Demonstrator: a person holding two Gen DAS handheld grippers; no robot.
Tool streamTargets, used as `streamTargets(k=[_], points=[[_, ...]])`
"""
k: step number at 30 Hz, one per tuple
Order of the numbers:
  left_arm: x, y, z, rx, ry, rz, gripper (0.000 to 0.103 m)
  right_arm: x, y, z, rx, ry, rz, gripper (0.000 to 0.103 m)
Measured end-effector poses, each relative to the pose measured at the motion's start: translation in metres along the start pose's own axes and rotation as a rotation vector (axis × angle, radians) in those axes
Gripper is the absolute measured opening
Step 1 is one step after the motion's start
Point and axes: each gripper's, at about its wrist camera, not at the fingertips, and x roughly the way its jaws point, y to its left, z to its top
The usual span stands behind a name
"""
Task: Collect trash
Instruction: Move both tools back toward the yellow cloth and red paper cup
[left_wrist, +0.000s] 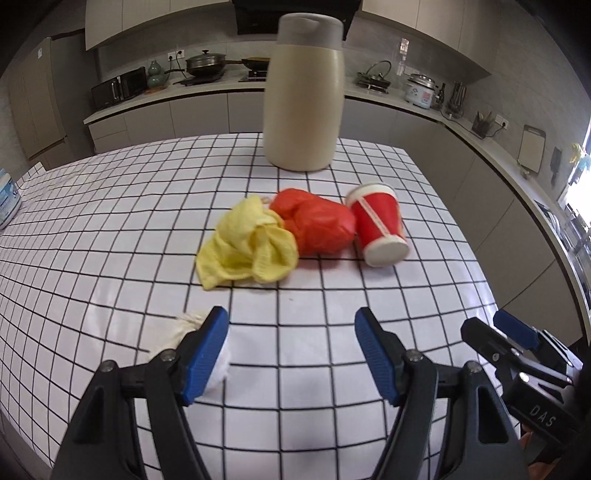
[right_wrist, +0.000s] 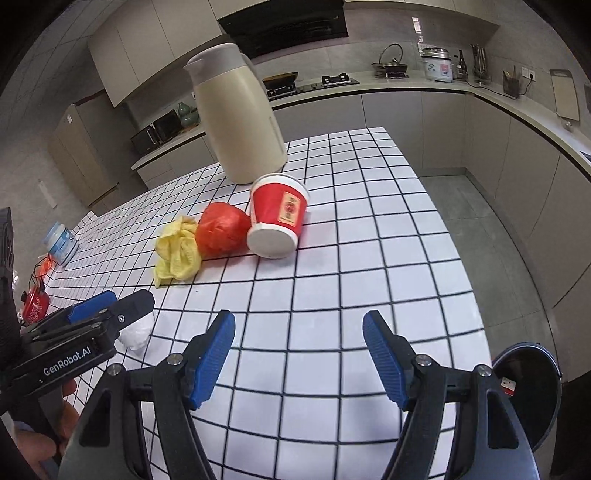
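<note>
Nearest the lens, left hand-held gripper (left_wrist: 291, 354) with blue pads spread and nothing between them, a crumpled white tissue (left_wrist: 184, 326) just beside its left pad near the worktop (left_wrist: 110, 236) front edge. Alongside, right hand-held gripper (right_wrist: 299, 354) likewise gaping and empty, over bare checked cloth by the front right corner. Mid-worktop, 3 pieces in a touching row: yellow cloth (left_wrist: 247, 245), red crumpled bag (left_wrist: 317, 225), red paper cup (left_wrist: 380, 225) on its side; behind, upright cream jug (left_wrist: 304, 96) near the far edge.
</note>
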Motion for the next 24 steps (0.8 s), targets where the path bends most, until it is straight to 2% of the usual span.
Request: streamTargets(k=[11, 24], points=[[0.035, 0.031, 0.042, 0.002, -0.010, 0.001, 0.072, 0.036, 0.025, 0.041, -0.003, -0.025, -0.025, 0.074], [0.073, 0.046, 0.064, -0.008, 0.016, -0.003, 0.072, 0.099, 0.027, 0.079, 0.002, 0.005, -0.054, 0.076]])
